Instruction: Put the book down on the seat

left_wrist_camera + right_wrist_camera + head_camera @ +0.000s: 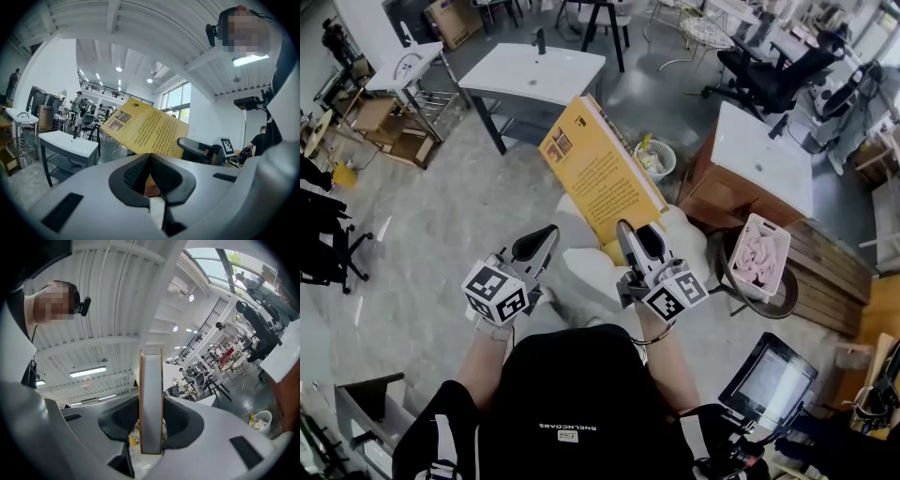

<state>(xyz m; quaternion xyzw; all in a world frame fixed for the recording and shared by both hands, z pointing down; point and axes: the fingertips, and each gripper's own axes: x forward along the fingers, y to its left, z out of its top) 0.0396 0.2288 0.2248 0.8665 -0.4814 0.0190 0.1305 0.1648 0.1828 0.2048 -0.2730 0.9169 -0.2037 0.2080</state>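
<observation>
A yellow book [598,173] stands tilted up in the air, its lower end clamped in my right gripper [630,230], which is shut on it. In the right gripper view the book's white page edge [151,404] runs straight up between the two pads of that gripper [151,420]. Under the book lies a white, rounded seat [581,274]. My left gripper [546,232] hovers to the left of the book with its jaws shut and nothing in them. The left gripper view shows the touching pads of that gripper [150,161] and, beyond them, the book's back cover [145,129].
A white table [534,70] stands ahead. A wooden cabinet with a white top [764,155] is at the right, with a small waste bin [656,157] beside it. A round side table [769,295] carries a pink item [759,255]. A black office chair [773,80] is further back.
</observation>
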